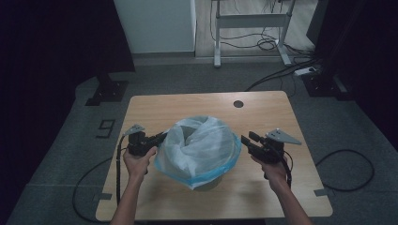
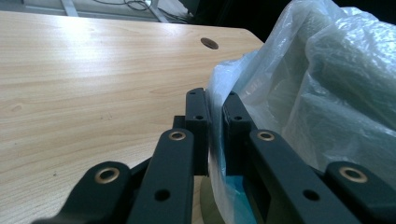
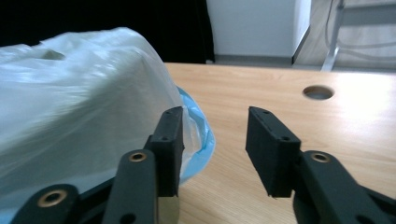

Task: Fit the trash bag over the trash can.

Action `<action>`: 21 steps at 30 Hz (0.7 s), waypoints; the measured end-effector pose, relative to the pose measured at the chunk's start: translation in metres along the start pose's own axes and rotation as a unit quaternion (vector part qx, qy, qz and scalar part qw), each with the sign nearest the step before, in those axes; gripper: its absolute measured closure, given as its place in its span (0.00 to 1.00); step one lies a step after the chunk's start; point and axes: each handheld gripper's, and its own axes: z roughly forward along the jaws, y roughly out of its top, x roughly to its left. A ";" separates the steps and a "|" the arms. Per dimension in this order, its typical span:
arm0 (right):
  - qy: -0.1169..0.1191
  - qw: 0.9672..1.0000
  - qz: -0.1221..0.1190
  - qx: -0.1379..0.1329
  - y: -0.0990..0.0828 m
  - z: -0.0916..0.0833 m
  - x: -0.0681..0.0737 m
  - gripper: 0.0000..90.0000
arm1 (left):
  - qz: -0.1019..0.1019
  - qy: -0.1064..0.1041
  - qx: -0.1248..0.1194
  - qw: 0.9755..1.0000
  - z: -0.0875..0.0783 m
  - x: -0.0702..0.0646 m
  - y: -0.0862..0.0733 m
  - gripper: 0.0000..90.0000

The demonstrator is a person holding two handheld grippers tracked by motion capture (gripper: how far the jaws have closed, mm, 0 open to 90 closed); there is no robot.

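Plastic bag (image 1: 199, 147) sits mid-table over a bin, mostly draped w/ blue hem near the front edge; left gripper (image 2: 214, 122) pinches its rim, right gripper (image 3: 214, 149) gapes empty beside it, so seating the hem looks left.

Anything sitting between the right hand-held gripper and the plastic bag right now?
Nothing. In the right gripper view the right hand-held gripper stands open beside the plastic bag, with bare table between its jaws. The high view shows no object between them either.

Thin, glossy, crinkled translucent plastic bag (image 1: 202, 145) sits on a smooth matt light-wood table (image 1: 263, 187).
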 end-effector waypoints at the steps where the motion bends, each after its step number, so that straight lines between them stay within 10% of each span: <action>1: 0.000 1.000 -0.003 -0.003 0.000 -0.005 0.000 0.59 | 0.001 -0.001 0.000 1.000 0.000 0.000 0.000 0.92; 9: 0.085 0.996 -0.030 -0.019 -0.003 -0.044 0.019 0.51 | 0.001 -0.003 -0.003 1.000 -0.001 -0.003 0.000 0.92; 21: 0.163 0.983 -0.090 -0.006 -0.013 -0.045 0.054 0.39 | 0.007 -0.004 -0.004 1.000 -0.003 -0.008 0.004 0.92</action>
